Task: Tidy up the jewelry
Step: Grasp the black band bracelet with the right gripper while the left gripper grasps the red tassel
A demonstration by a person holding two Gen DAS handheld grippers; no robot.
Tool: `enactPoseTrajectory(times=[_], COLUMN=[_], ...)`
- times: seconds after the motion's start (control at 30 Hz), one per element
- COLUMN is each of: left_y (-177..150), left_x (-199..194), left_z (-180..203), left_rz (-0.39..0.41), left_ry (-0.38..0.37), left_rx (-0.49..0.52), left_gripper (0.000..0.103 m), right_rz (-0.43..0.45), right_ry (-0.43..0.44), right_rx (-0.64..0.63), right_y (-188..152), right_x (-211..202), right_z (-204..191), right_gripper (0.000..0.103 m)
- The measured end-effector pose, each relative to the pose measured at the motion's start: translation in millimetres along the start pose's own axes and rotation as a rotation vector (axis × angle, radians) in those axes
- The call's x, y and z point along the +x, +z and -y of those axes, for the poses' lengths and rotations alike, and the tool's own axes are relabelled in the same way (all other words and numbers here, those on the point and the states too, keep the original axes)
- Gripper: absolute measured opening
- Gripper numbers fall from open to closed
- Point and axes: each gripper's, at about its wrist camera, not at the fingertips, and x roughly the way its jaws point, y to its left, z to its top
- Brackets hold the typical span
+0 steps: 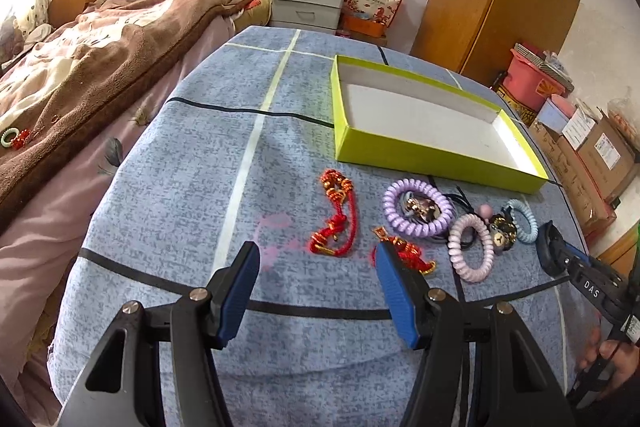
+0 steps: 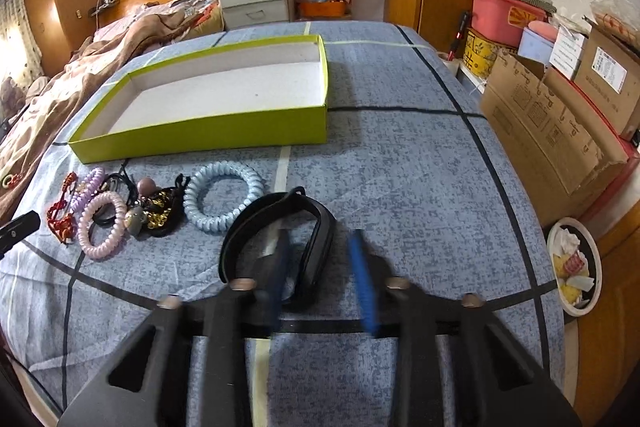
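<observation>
An empty lime-green box (image 1: 432,157) (image 2: 208,139) lies on the blue bedspread. In front of it lie a red knotted bracelet (image 1: 334,217), a second red charm (image 1: 412,255), a purple coil hair tie (image 1: 416,205), a pink coil tie (image 1: 470,247) (image 2: 102,225), a light-blue coil tie (image 1: 522,221) (image 2: 224,201) and a bear ornament (image 1: 500,233) (image 2: 154,215). My left gripper (image 1: 316,263) is open, low over the cloth beside the red pieces. My right gripper (image 2: 320,251) is open and blurred, its fingers straddling one side of a black band (image 2: 316,251).
A bed with a brown blanket (image 1: 100,67) lies to the left, with a green ring and red charm (image 1: 14,139) on it. Cardboard boxes (image 2: 560,131) and a plate of scraps (image 2: 574,267) stand to the right. A nightstand (image 1: 308,1) stands behind.
</observation>
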Motion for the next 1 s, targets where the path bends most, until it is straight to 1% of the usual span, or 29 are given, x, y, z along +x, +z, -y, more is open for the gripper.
enactPoseTrajectory(times=[0.07, 0.13, 0.17, 0.23, 0.3, 0.47, 0.6, 0.73, 0.8, 0.93, 1.0], left_y=[2, 4, 5, 7, 9, 17, 20, 24, 27, 29, 29], left_x=[1, 5, 8, 12, 14, 24, 32, 36, 38, 40, 41], left_z=[-1, -2, -2, -2, -1, 7, 12, 15, 15, 15, 15], left_rz=[0.000, -0.010, -0.016, -0.028, -0.029, -0.046, -0.066, -0.061, -0.058, -0.056, -0.051], left_ry=[0.007, 0.012, 0.017, 0.004, -0.021, -0.019, 0.014, 0.026, 0.045, 0.065, 0.070], left_rx=[0.004, 0.010, 0.014, 0.011, 0.008, 0.034, 0.061, 0.077, 0.088, 0.111, 0.122], left_gripper=[0.062, 0.062, 0.062, 0.062, 0.062, 0.062, 0.062, 0.061, 0.053, 0.044, 0.034], right_rz=[0.002, 0.003, 0.007, 0.008, 0.006, 0.011, 0.022, 0.031, 0.039, 0.049, 0.051], right_ry=[0.000, 0.004, 0.002, 0.004, 0.012, 0.008, 0.019, 0.027, 0.032, 0.038, 0.045], right_rx=[0.000, 0.005, 0.011, 0.029, 0.036, 0.044, 0.054, 0.052, 0.051, 0.051, 0.055], right_y=[0, 0, 0, 1, 2, 6, 10, 15, 17, 20, 21], right_x=[0, 0, -1, 0, 0, -2, -5, -7, -8, -10, -10], right_z=[1, 2, 4, 9, 11, 14, 17, 15, 15, 13, 13], right_gripper=[0.022, 0.016, 0.015, 0.013, 0.013, 0.013, 0.013, 0.013, 0.013, 0.013, 0.013])
